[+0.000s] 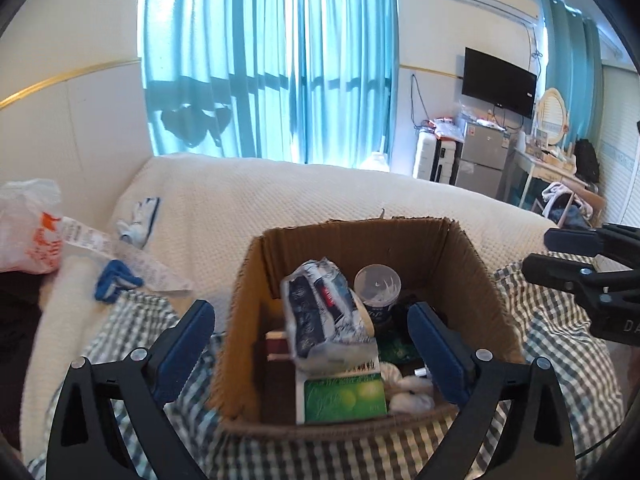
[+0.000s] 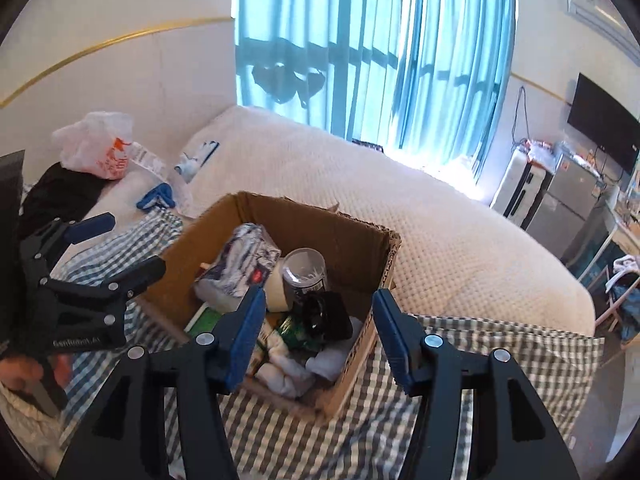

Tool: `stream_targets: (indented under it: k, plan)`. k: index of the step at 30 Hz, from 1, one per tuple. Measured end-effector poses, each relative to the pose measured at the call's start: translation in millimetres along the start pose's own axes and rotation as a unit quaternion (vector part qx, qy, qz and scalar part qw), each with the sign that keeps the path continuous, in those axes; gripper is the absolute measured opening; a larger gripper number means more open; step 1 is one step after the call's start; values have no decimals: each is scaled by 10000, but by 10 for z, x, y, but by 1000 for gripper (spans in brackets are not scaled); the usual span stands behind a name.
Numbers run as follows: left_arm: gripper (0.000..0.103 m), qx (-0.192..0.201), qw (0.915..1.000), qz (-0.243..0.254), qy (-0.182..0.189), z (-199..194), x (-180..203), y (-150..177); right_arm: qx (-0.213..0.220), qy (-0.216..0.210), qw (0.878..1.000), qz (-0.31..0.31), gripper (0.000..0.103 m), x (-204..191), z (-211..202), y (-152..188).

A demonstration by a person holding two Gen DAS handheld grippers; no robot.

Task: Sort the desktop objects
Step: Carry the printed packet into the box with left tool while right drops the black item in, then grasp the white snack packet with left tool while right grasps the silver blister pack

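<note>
Cardboard box (image 1: 352, 240) contents overlap, partly hidden; both grippers' jaws gape, empty.

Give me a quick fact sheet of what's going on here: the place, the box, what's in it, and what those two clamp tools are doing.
place: bed with a white cover, checked cloth spread on it
box: open cardboard box on the checked cloth
contents: tissue pack, clear-lidded cup, green carton, white socks, a dark item
left gripper: fingers open, nothing between them, above the box
right gripper: fingers open, empty, above the box
outside the box: blue cloth, plastic bag, receipt
</note>
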State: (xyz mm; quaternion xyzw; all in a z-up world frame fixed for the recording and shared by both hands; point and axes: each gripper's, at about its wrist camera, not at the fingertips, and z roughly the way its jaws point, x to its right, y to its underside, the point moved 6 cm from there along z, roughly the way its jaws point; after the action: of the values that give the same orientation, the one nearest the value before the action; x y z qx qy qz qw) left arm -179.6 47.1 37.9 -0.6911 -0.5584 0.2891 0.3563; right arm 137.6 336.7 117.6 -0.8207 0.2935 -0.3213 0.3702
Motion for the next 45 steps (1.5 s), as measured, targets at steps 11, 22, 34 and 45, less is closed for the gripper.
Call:
stream_targets:
  k: [11, 22, 34, 45]
  plan:
    - [103, -336, 9994, 106, -43, -753, 54, 344, 106, -148, 9987, -476, 62, -359, -808, 278]
    - [103, -997, 9914, 741, 408, -762, 378, 1422, -877, -387, 9927, -734, 62, -504, -392, 1361]
    - [103, -1841, 9655, 1349, 1251, -417, 765, 2434, -1689, -613, 9829, -402, 62, -407, 177, 2026]
    - [103, -2374, 9458, 1685, 1439, -154, 1121, 2840, -1933, -740, 9779, -294, 62, -394, 421, 2164]
